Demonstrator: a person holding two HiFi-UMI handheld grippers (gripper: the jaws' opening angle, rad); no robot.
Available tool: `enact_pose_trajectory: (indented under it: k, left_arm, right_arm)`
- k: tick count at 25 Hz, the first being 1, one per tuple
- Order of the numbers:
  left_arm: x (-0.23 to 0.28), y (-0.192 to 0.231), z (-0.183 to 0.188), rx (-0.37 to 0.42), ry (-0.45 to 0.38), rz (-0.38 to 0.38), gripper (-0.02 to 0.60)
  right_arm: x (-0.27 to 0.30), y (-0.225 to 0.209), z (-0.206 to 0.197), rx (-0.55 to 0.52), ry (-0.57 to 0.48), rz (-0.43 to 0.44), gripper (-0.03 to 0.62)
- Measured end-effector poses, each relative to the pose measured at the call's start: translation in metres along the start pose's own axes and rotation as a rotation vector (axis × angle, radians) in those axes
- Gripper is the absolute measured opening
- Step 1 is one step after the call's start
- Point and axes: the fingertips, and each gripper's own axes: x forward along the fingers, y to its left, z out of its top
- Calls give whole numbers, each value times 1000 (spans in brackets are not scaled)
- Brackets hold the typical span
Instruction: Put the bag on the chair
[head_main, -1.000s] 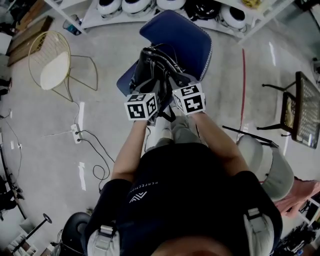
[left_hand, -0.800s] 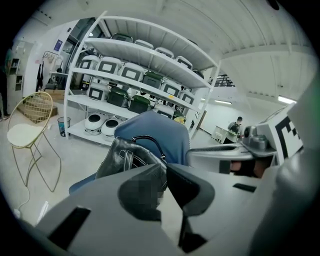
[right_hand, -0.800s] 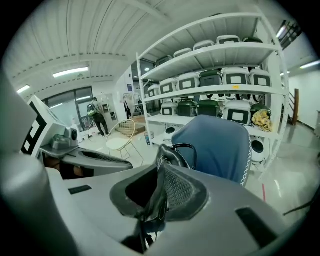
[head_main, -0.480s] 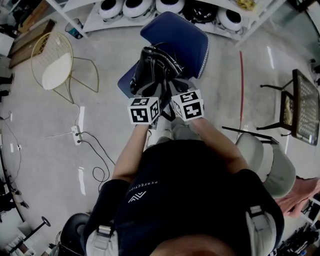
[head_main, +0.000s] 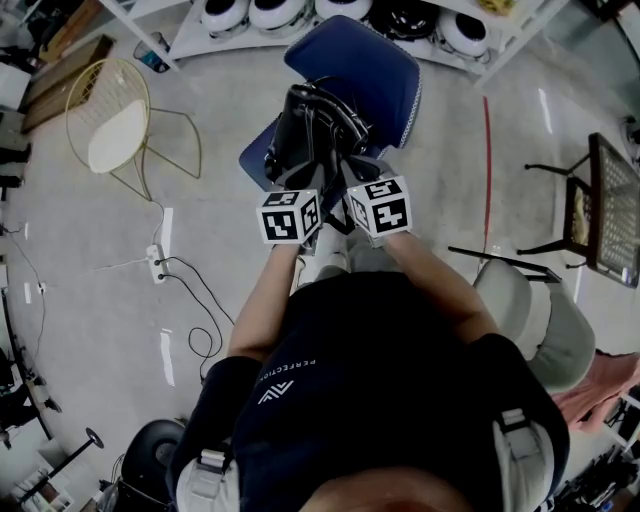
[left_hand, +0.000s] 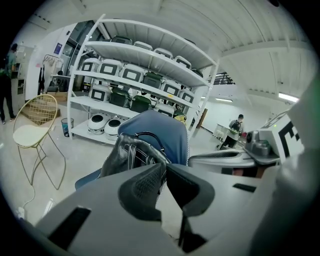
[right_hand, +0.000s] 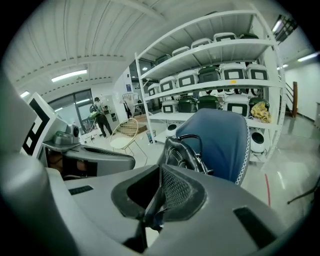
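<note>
A black leather bag with handles stands on the seat of a blue chair and leans on its backrest. Both grippers hover side by side just in front of the bag, near my body. The left gripper is shut, its pads meeting, and I make out nothing between them. The right gripper is shut too, pads pressed together. Past the left gripper the bag sits against the chair. Beyond the right gripper the bag and chair show again.
A gold wire chair stands at the left. White shelving with appliances runs behind the blue chair. A power strip with cables lies on the floor. A dark table and a grey seat are at the right. A person stands far off.
Both grippers have drawn back a little from the bag towards my body. The bag has stayed put on the blue chair.
</note>
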Motion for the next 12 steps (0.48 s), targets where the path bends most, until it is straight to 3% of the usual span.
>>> enact_pose_trajectory:
  k: [12]
  left_arm:
    - [9,3,-11,-21,53,10,38]
  right_arm:
    - [2,-13,-11,87,38,4,43]
